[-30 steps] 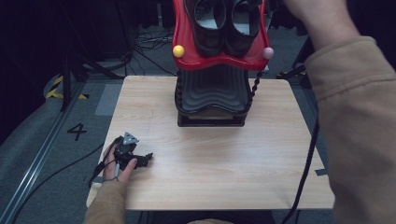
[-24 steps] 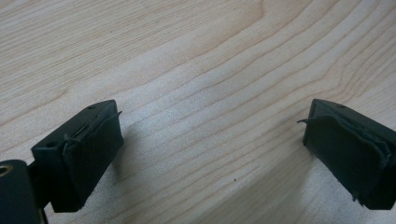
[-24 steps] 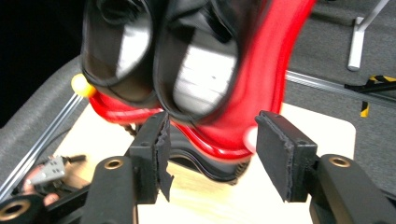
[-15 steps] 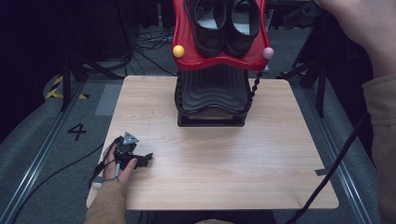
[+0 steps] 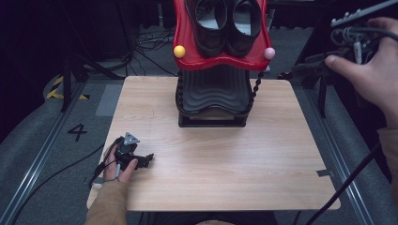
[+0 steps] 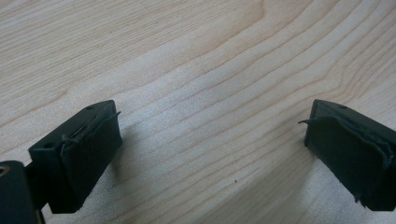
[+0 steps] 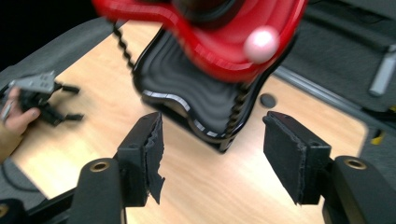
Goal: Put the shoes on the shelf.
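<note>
Right gripper (image 7: 212, 163): jaws wide apart, having just been opening, with nothing between them; past the pads lie bare tabletop and the right front corner of the rack (image 7: 196, 100). In the high view this gripper (image 5: 349, 40) is held in the right hand (image 5: 375, 65) off the table's far right corner, above floor level, well apart from the rack.

Left gripper (image 6: 210, 154): jaws also apart and empty, pointing down at bare wood grain. In the high view it (image 5: 133, 157) rests near the near left corner of the table (image 5: 281, 178), in the left hand (image 5: 115, 164).

The rack (image 5: 213, 98), a black ribbed stand with a red upper tray (image 5: 220, 58), stands at the middle of the far edge. Two black shoes (image 5: 225, 21) sit side by side on the tray; a yellow knob (image 5: 179, 51) and a pink knob (image 5: 269, 53) mark its front corners.

Step in hand, as judged: the right gripper, empty, is between actions near the rack. The next move probably calls for bringing the open jaws in over the tray's right side, lining them across a shoe's rim or heel, and avoiding the pink knob and the twisted post (image 5: 256, 86) beneath it.
</note>
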